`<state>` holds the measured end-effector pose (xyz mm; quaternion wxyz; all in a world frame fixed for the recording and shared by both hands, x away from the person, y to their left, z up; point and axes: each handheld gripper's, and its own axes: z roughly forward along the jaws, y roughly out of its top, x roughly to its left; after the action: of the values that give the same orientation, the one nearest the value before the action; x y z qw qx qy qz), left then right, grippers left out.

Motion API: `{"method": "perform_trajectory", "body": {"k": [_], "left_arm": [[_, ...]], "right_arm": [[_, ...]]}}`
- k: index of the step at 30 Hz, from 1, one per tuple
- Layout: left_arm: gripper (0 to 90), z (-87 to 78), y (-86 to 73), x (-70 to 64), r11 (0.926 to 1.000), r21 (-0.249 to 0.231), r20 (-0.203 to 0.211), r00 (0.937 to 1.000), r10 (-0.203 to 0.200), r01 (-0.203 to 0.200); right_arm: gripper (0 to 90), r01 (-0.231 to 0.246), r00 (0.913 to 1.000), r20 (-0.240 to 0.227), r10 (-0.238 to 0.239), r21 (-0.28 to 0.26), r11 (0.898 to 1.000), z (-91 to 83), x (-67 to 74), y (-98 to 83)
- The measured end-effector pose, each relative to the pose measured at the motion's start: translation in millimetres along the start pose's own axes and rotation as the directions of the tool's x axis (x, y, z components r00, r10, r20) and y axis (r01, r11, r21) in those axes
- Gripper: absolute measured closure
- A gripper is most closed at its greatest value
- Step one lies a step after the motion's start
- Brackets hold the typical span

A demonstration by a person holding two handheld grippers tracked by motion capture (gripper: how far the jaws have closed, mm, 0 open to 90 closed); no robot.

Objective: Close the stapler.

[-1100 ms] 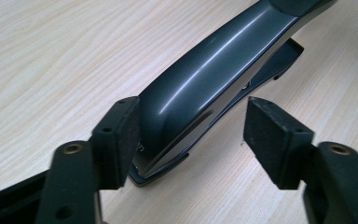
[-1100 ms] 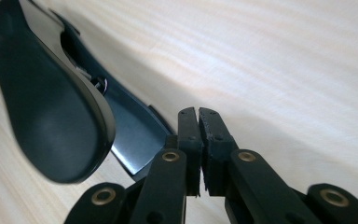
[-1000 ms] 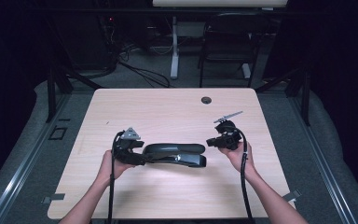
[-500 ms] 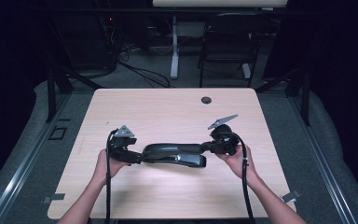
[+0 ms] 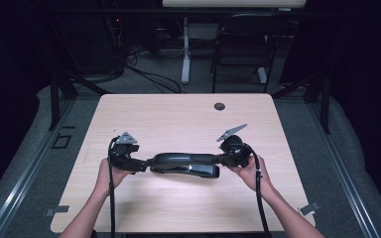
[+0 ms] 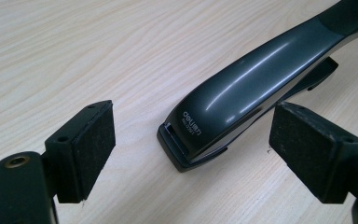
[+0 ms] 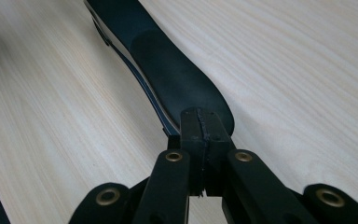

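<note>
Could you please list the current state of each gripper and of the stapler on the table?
Stapler: closed, lying flat on the table.
Left gripper: jaws have just been opening; pads stand apart on either side of the stapler's front end, not pressing it.
Right gripper: jaws shut together, tips resting over the stapler's rear end.

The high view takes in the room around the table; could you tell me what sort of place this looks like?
Probably a lab or recording studio set up for data collection. A bare wooden table stands alone, dark curtains close off the sides, and cables trail over the grey floor behind it beside a desk leg.
</note>
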<state>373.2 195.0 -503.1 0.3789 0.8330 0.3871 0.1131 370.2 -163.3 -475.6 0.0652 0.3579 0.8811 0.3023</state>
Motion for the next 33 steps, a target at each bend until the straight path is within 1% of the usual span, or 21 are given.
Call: {"method": "perform_trajectory", "body": {"k": [4, 6, 7, 8, 13, 15, 16, 23, 25, 27, 28, 30, 33], "left_arm": [[14.4, 0.1, -0.3, 0.8, 1.0, 0.001, -0.002, 1.0, -0.002, 0.002], [14.4, 0.2, -0.6, 1.3, 1.0, 0.001, -0.004, 1.0, -0.002, 0.002], [14.4, 0.1, -0.8, 1.6, 1.0, 0.002, -0.002, 1.0, -0.005, 0.005], [14.4, 0.1, -0.9, 2.0, 1.0, 0.003, -0.003, 1.0, -0.004, 0.004], [14.3, -0.3, -1.6, 3.8, 0.9999, 0.005, -0.005, 0.9999, -0.012, 0.012], [14.3, -0.2, -1.6, 3.7, 0.9999, 0.006, -0.005, 0.9999, -0.011, 0.011], [14.3, -0.1, -1.6, 3.6, 0.9999, 0.006, -0.004, 0.9999, -0.011, 0.011], [14.3, 1.2, -1.4, 2.9, 0.9999, 0.008, -0.004, 1.0, -0.008, 0.008], [14.3, 1.5, -1.4, 2.8, 0.9999, 0.01, -0.003, 1.0, -0.008, 0.008], [14.3, 2.0, -1.5, 2.7, 0.9999, 0.012, -0.001, 1.0, -0.009, 0.009], [14.3, 2.1, -1.5, 2.7, 0.9999, 0.013, -0.001, 1.0, -0.008, 0.008], [14.3, 2.1, -1.3, 2.6, 0.9999, 0.011, 0.001, 1.0, -0.007, 0.007], [14.3, 1.8, -1.5, 3.4, 0.9999, 0.011, 0.0, 1.0, -0.007, 0.007]], "right_arm": [[90.0, -0.01, 0.9999, 0.003, 0.01, 0.021, 1.0, 4.8, -1.0, -1.8], [90.0, -0.012, 0.9999, -0.005, 0.012, 0.038, 0.999, 6.5, -2.8, -2.3], [90.0, -0.018, 0.9998, -0.01, 0.019, 0.035, 0.999, 7.4, -3.1, -2.8], [90.0, -0.016, 0.9998, -0.013, 0.017, 0.046, 0.999, 7.6, -4.0, -2.9], [90.0, -0.022, 0.9996, -0.015, 0.023, 0.057, 0.998, 12.0, -4.5, -4.3], [90.0, -0.018, 0.9998, -0.006, 0.018, 0.077, 0.997, 15.6, -4.9, -5.6], [90.0, -0.023, 0.9996, -0.013, 0.024, 0.071, 0.997, 16.1, -5.6, -6.4], [90.0, -0.031, 0.9993, -0.016, 0.033, 0.07, 0.997, 16.0, -6.8, -7.4], [90.0, -0.032, 0.9993, -0.019, 0.033, 0.071, 0.997, 16.1, -7.2, -7.5], [90.0, -0.032, 0.9993, -0.014, 0.033, 0.09, 0.995, 18.7, -6.9, -7.9], [90.0, -0.037, 0.9991, -0.017, 0.038, 0.078, 0.996, 18.0, -7.5, -8.6], [90.0, -0.038, 0.9988, -0.026, 0.041, 0.087, 0.995, 17.7, -8.4, -8.5], [90.0, -0.037, 0.9988, -0.029, 0.04, 0.084, 0.996, 17.3, -8.4, -7.9]]}}
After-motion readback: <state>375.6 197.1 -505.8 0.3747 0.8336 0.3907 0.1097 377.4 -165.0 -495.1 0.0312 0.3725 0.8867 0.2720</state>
